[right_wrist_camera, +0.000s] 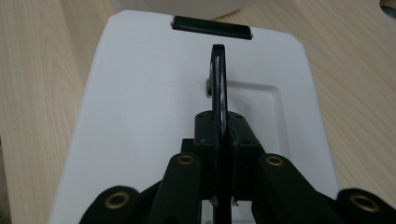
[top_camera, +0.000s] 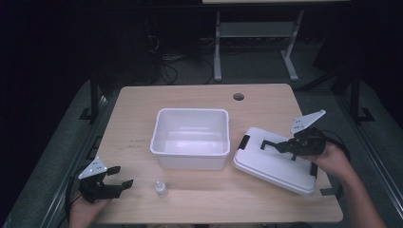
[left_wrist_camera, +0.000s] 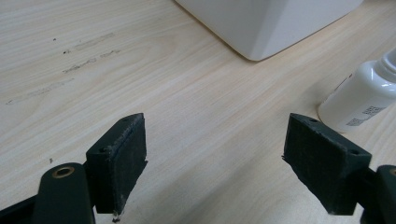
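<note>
A white open bin (top_camera: 190, 112) stands in the middle of the wooden table. To its right lies its white lid (top_camera: 271, 166), turned at a slant, with black latches at both ends. My right gripper (top_camera: 285, 146) is over the lid and shut on the thin black handle (right_wrist_camera: 218, 79) that stands up from the lid's (right_wrist_camera: 140, 93) recessed middle. My left gripper (top_camera: 120, 176) is open low over the table at the front left. A small white bottle (top_camera: 161, 189) stands just to its right, outside the jaws; the left gripper view shows the bottle (left_wrist_camera: 364, 98) beyond the right jaw.
A corner of the bin (left_wrist_camera: 266, 23) shows ahead of my left gripper (left_wrist_camera: 217, 158). The table has a cable hole (top_camera: 238, 97) at the back. The lid's far end lies near the table's right edge. One latch (right_wrist_camera: 211, 27) lies beyond my right gripper (right_wrist_camera: 223, 133).
</note>
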{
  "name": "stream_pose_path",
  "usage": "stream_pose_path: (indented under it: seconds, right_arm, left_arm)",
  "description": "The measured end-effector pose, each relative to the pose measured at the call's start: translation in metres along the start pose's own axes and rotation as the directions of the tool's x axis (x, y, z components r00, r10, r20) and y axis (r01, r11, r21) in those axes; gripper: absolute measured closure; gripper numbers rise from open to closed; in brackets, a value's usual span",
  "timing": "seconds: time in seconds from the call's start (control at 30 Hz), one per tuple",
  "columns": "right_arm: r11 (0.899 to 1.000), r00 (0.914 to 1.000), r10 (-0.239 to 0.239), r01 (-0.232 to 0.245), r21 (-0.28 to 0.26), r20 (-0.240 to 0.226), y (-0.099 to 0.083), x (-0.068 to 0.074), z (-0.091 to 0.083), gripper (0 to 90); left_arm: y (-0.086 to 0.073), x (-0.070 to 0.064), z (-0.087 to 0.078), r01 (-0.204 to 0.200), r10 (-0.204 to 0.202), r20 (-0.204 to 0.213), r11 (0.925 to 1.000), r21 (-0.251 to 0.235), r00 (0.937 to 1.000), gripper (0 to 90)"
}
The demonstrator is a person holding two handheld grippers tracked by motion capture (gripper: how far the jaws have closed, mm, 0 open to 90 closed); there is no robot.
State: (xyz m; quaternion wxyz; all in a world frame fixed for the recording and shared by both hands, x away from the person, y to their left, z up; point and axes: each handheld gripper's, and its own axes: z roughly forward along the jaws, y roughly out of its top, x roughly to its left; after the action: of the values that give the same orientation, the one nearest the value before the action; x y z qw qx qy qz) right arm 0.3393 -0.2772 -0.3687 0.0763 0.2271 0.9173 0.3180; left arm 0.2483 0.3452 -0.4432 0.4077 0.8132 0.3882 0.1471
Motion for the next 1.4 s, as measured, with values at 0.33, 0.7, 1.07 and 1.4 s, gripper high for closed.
stream_pose_path:
  seconds: [0.33, 0.7, 1.07, 1.4]
  right_arm:
    - [0.999, 0.9994, 0.033, -0.033, 0.016, -0.014, -0.012, 0.001, 0.02, 83.7]
    - [0.999, 0.9987, 0.048, -0.048, 0.017, -0.018, -0.015, -0.002, 0.03, 83.7]
    - [0.998, 0.9984, 0.053, -0.052, 0.033, -0.02, -0.016, 0.0, 0.037, 83.7]
    - [0.998, 0.9977, 0.064, -0.063, 0.022, -0.022, -0.023, 0.0, 0.038, 83.7]
  left_arm:
    - [0.001, -0.001, 0.001, -0.009, 0.009, -0.001, 0.9999, 0.005, 1.0, 21.2]
    - [0.0, -0.001, 0.0, -0.005, 0.005, -0.003, 1.0, 0.0, 1.0, 21.2]
    - [0.0, -0.001, 0.0, -0.005, 0.005, -0.003, 1.0, 0.002, 1.0, 21.2]
    - [0.0, -0.003, 0.002, -0.01, 0.01, 0.0, 0.9999, 0.01, 1.0, 21.2]
